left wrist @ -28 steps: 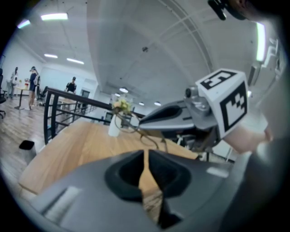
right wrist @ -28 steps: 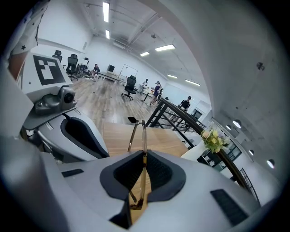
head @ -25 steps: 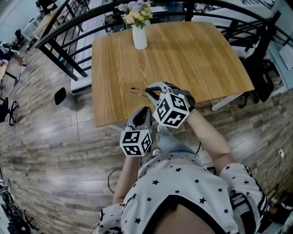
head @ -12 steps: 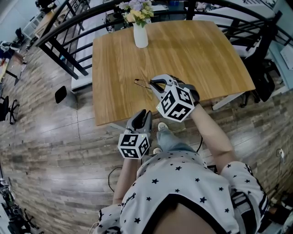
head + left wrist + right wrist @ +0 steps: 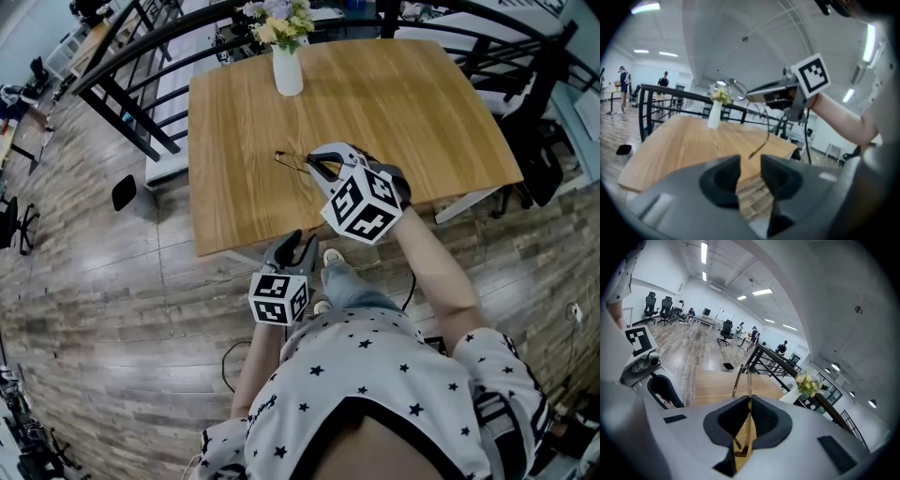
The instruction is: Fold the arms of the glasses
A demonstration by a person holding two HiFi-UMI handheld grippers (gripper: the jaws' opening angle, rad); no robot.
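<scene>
Thin gold-rimmed glasses (image 5: 292,160) hang in the air over the front part of the wooden table (image 5: 403,103). My right gripper (image 5: 317,167) is shut on their frame; in the right gripper view the gold rim (image 5: 748,394) runs straight through the closed jaws. One arm (image 5: 763,138) dangles down from the glasses in the left gripper view. My left gripper (image 5: 298,244) sits lower and nearer the person, at the table's front edge. Its jaws are opening, with only floor and table edge in the gap (image 5: 750,174), and it stands apart from the glasses.
A white vase of flowers (image 5: 287,67) stands at the table's far edge. Black metal railings (image 5: 131,103) run behind and left of the table. A dark object (image 5: 123,195) lies on the wood floor to the left. People stand far off in the room.
My left gripper has dropped back from the glasses toward the person and its jaws have spread apart. The right gripper has carried the glasses slightly up and farther over the table.
</scene>
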